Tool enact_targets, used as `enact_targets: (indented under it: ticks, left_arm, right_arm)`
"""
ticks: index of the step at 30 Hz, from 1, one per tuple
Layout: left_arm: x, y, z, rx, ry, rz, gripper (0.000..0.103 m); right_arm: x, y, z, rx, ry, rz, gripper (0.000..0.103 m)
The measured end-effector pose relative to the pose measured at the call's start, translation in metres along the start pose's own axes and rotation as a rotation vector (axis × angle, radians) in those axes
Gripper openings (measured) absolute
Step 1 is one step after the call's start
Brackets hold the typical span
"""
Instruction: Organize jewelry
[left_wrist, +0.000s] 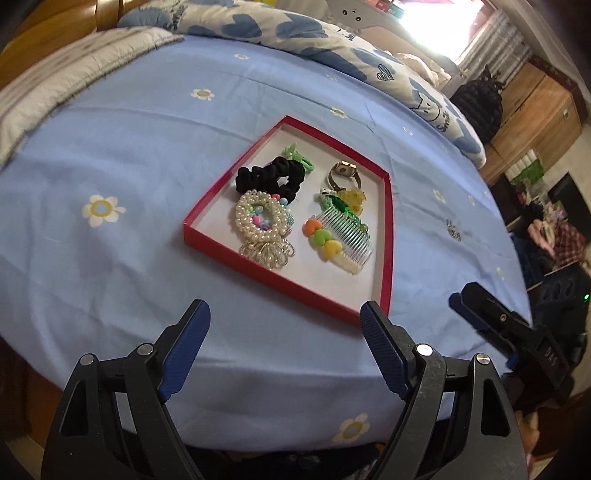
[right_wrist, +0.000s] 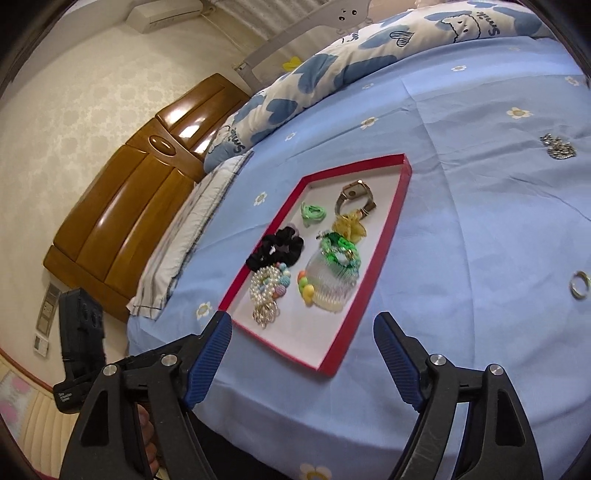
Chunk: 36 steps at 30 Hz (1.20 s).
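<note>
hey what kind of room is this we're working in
Most likely a bedroom: the red tray sits on a bed with a blue flowered sheet, a heart-print duvet and a wooden headboard.

One red tray (left_wrist: 384, 236) on a blue bedsheet (left_wrist: 129, 184). In it: one black scrunchie (left_wrist: 269, 177), one pearl bracelet (left_wrist: 258, 221), one watch (left_wrist: 345, 171), one clear comb (left_wrist: 347, 236), one green hair tie (left_wrist: 297, 157). Outside, at the right of the frame: one ring (right_wrist: 579, 284), one sparkly brooch (right_wrist: 557, 147).

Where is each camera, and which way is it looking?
Left wrist: on the left gripper, open, looking across the bed at the red tray; the right gripper shows at right.
Right wrist: on the right gripper, open, facing the tray's near corner and the headboard.
Both share the tray.
</note>
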<state>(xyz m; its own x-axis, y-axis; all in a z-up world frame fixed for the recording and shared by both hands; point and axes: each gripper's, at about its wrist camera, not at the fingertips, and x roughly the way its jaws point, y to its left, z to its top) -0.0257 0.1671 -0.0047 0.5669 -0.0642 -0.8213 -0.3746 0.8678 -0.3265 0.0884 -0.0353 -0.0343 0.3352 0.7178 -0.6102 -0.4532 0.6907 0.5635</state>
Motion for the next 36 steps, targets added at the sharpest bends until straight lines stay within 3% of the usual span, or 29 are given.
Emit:
enact_targets:
  ticks: [6,10,14,17,23,27,36]
  left_arm:
    - [-0.027,-0.02,-0.007,0.094,-0.057,0.075,0.086]
    - [-0.053,-0.031,-0.006,0.148,-0.145,0.133,0.099]
    - [-0.059,-0.035,-0.006,0.168,-0.217,0.215,0.103]
    - [-0.045,-0.031,-0.008,0.16,-0.2,0.217,0.103]
    - [-0.024,-0.024,-0.019,0.14,-0.165,0.222,0.103]
    - [-0.02,-0.02,-0.024,0.135,-0.179,0.242,0.103]
    - [-0.018,-0.021,-0.03,0.163,-0.225,0.284,0.103]
  right_arm:
    - [-0.019,0.013,-0.007,-0.05,-0.027,-0.074,0.083]
    - [-0.041,0.035,-0.006,-0.147,-0.082,-0.125,0.084]
    - [-0.064,0.06,-0.006,-0.253,-0.173,-0.157,0.098]
    - [-0.066,0.07,-0.013,-0.324,-0.23,-0.177,0.101]
    - [-0.036,0.058,-0.027,-0.335,-0.173,-0.21,0.101]
    - [-0.022,0.04,-0.032,-0.294,-0.126,-0.228,0.101]
    - [-0.017,0.025,-0.039,-0.27,-0.119,-0.232,0.101]
